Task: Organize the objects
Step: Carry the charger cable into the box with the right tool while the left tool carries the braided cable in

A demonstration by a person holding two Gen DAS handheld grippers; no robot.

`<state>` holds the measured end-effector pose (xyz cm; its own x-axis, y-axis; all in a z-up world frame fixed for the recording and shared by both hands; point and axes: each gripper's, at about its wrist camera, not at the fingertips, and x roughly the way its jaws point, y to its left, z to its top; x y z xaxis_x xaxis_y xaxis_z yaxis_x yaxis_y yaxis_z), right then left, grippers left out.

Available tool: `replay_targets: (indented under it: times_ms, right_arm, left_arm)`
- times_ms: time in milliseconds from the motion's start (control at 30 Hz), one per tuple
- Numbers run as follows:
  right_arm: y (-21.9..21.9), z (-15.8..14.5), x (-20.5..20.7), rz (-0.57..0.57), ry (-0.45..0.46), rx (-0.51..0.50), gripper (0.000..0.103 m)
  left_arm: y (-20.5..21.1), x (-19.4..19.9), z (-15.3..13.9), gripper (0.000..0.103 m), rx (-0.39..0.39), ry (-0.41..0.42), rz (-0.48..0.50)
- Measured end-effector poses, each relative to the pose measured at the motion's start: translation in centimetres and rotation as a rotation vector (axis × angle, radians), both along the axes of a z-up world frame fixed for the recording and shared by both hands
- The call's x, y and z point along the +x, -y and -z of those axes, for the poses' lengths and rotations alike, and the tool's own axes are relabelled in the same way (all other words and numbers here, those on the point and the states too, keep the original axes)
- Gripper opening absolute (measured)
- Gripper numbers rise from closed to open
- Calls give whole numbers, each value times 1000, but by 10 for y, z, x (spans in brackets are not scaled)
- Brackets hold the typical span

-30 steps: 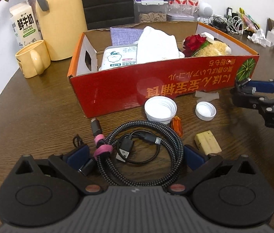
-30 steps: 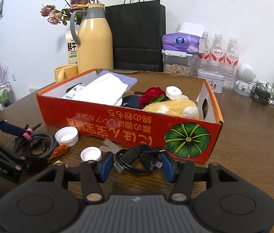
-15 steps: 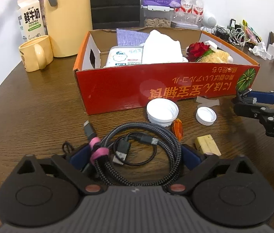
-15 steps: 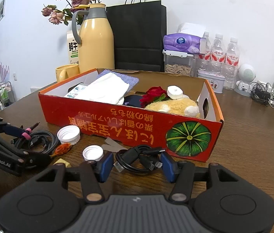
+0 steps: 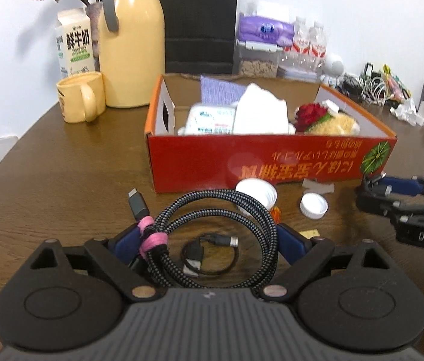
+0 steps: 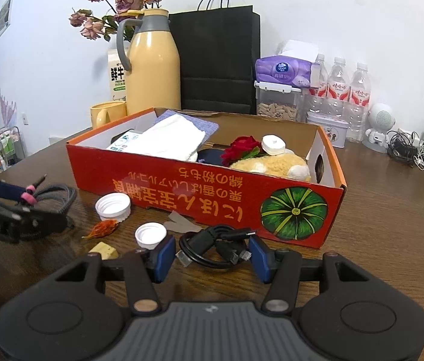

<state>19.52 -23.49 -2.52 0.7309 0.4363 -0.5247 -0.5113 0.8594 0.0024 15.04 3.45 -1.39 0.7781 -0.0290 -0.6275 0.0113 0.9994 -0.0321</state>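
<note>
A coiled grey braided cable [image 5: 251,207] with a pink tie [image 5: 151,237] hangs between the blue pads of my left gripper [image 5: 208,240], which is shut on it just above the table. Through its loop I see a thin black cable [image 5: 208,258] lying on the wood. My right gripper [image 6: 212,252] is shut on a small coil of black cable [image 6: 208,240] right in front of the red cardboard box [image 6: 212,192]. The box holds a white cloth, a pack of wipes, a red rose and a plush toy. In the right wrist view the left gripper [image 6: 16,204] is at the far left.
Two white caps [image 6: 112,206] [image 6: 150,234], an orange dried flower [image 6: 102,228] and a yellow block [image 6: 103,251] lie in front of the box. A yellow jug [image 5: 133,45], mug [image 5: 81,97] and milk carton [image 5: 75,48] stand behind at the left. Bottles and chargers line the back right.
The left gripper's pads closed in on the braided coil and lifted it off the table. The thin black cable stayed on the wood. The right gripper has not moved.
</note>
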Motion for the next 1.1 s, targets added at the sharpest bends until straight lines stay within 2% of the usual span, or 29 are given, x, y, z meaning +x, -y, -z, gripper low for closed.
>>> replay_targets:
  times_ms: [300,600,833,1100]
  right_arm:
    - [3,-16,-13,-5,53,29,53]
    - [-9,-49,-9,-31,137,60,53]
    - [-25,-69,19,-25,175,64,53]
    - [-37,-80,75,35,183,60,53]
  left_arm:
    - [4,-7,-38,93,-15,127,8]
    - [19,15,-74,93,-43,234,38]
    - [26,52,-87,93,-81,274,19]
    - [28,101,-83,93,-107,266,-13]
